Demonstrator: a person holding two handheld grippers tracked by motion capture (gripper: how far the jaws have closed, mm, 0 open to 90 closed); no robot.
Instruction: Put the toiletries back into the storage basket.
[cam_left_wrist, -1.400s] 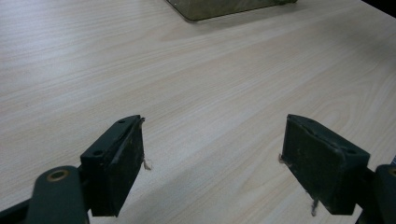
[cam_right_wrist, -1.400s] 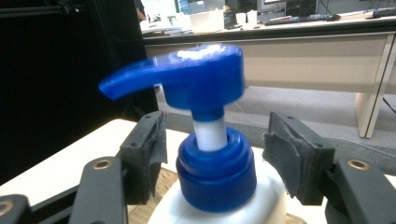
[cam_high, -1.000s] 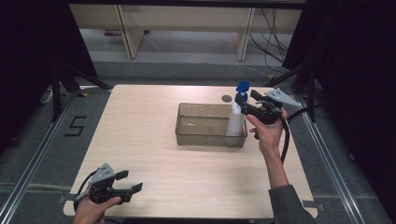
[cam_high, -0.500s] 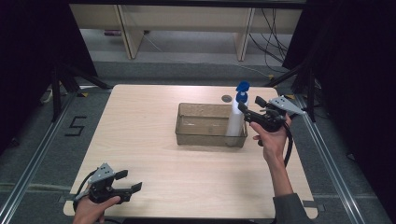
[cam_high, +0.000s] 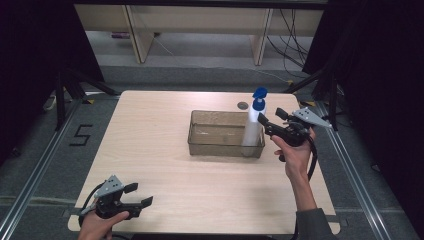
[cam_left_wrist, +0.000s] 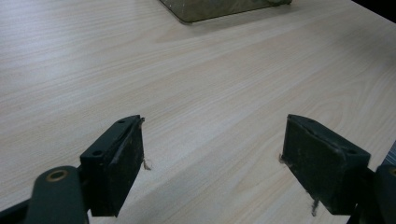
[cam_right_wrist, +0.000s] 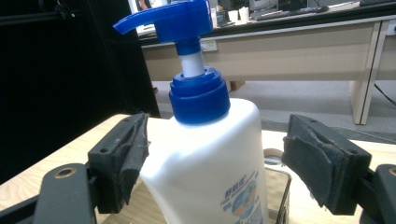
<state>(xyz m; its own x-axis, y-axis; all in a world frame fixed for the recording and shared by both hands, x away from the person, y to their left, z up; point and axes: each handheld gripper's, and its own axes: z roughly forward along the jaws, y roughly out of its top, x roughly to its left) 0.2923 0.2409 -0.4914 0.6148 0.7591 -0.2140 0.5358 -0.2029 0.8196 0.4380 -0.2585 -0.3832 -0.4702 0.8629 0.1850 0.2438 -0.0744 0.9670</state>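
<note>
Fingers (cam_right_wrist: 352, 170) drawn apart, bottle (cam_right_wrist: 210, 158) between, loose

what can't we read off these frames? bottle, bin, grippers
- Pump bottle: base cut off by the bottom edge of the right gripper view; label print too small to read.
- Bottle in high view: foot hidden behind the clear bin's wall.
- Right hand-held gripper: whether the left pad still touches the bottle; jaws have just been opening.
- Small dark disc behind the bin: too small to identify.

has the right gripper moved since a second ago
Yes. The right gripper has backed off rightward from the pump bottle standing in the clear bin; its jaws have just been opening around it.
</note>
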